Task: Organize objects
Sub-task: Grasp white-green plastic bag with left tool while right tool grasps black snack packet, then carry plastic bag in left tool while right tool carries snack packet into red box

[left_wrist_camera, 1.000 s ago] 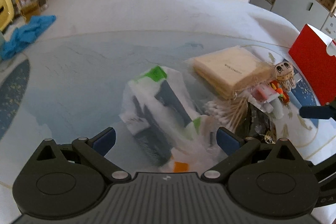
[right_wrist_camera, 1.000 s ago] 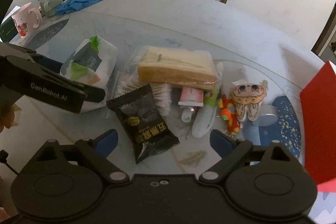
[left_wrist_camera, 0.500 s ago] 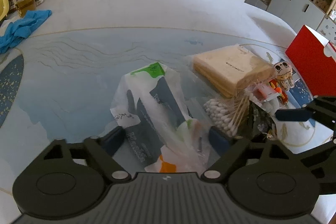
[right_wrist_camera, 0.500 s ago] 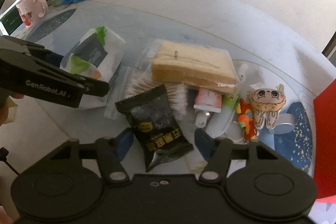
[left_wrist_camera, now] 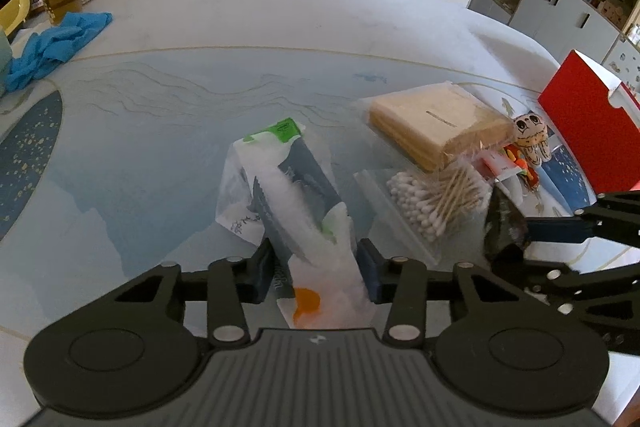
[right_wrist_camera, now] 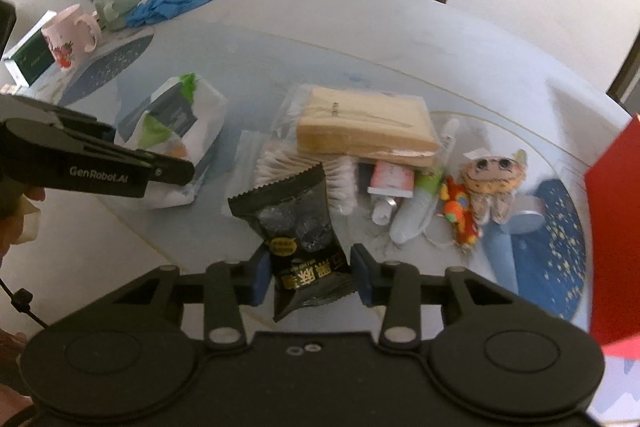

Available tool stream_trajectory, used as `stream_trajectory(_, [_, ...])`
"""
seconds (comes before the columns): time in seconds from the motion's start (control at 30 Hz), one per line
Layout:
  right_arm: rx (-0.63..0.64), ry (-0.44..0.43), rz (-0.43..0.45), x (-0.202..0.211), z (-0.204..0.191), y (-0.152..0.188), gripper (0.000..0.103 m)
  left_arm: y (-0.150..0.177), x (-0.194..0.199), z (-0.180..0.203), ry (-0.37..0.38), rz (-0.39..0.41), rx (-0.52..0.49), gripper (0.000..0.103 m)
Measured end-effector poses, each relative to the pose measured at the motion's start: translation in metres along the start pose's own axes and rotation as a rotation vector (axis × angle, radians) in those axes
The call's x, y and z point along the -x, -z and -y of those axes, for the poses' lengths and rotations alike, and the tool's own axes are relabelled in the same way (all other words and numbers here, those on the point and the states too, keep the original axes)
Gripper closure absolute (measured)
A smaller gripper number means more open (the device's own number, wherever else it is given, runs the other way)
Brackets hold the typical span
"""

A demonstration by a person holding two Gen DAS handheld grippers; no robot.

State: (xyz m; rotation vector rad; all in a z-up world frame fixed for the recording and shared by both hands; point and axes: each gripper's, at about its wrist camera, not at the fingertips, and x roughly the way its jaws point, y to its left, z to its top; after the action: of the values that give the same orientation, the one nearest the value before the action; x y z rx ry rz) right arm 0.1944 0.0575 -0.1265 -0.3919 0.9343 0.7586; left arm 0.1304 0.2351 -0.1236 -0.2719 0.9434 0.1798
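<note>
Left wrist: left tongs [left_wrist_camera: 316, 273] just closed, pinching white packet [left_wrist_camera: 296, 195]; right tongs [right_wrist_camera: 310, 273] likewise pinching half-hidden black sachet [right_wrist_camera: 304, 239].

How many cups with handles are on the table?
2: a pink mug by the table's left edge and a green mug just behind it, beside the blue cloth. Others could be hidden among the jars behind.

My view: a glossy black foil packet [right_wrist_camera: 303, 235], a crinkled clear plastic bag [left_wrist_camera: 288, 195], wooden-stemmed cotton swabs [left_wrist_camera: 436, 203], a matt red paper box [left_wrist_camera: 588, 131], all on my smooth, shiny tabletop [left_wrist_camera: 160, 131].
</note>
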Motion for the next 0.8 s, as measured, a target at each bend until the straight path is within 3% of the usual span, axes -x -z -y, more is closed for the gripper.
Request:
stream_trajectory(0.3, [-0.075, 0.033, -0.008, 0.028, 0.018, 0.01, 0.063, 0.007, 0.023, 0.013, 0.017, 0.025, -0.022, 0.063])
stream_trajectory(0.8, [-0.217, 0.059, 0.105, 0.103, 0.086, 0.034, 0.063, -0.003, 0.069, 0.07, 0.091, 0.068, -0.08, 0.063])
